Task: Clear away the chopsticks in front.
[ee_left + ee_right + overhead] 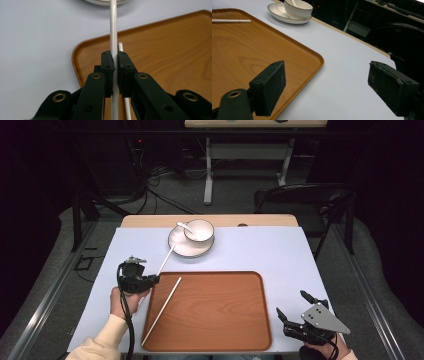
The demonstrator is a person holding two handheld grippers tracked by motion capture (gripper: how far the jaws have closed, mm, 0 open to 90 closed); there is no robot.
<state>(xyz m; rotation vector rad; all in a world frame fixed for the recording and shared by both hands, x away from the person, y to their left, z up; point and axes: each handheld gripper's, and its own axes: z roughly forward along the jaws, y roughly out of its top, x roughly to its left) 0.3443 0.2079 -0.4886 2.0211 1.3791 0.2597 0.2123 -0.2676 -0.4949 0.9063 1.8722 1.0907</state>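
1. Chopstick [113, 30], white and slender, clamped between the pads of the left tongs [150, 279]; runs from the tongs at the tray's near-left corner up toward the saucer, tip close to its rim, lifted off the bench [280, 255].
2. Second chopstick [161, 311] lying loose on the wooden tray [220, 320], slanted along its left side, apart from the held one.
3. Likely handling: very light, stiff, smooth and glossy, so prone to slip or swivel in the pads; long lever, so a small wrist turn swings the far tip widely.
4. Hold: taken near the lower end, most of the length sticking out ahead. Judged adequate for carrying, though a grip nearer the middle would steady it and keep the tip from knocking the crockery.
5. Right tongs [295, 307] standing wide apart, holding nothing, resting off the tray's near-right corner over the pale bench cover.
6. Containers: white bowl [199, 230] sitting on a white saucer [186, 250] at the far side of the bench, a white spoon [183, 226] leaning in the bowl with its handle out to the left; no food visible inside. Ceramic by the look, so chippable if struck.
7. Tray carrying just the loose chopstick, rest of its surface bare.
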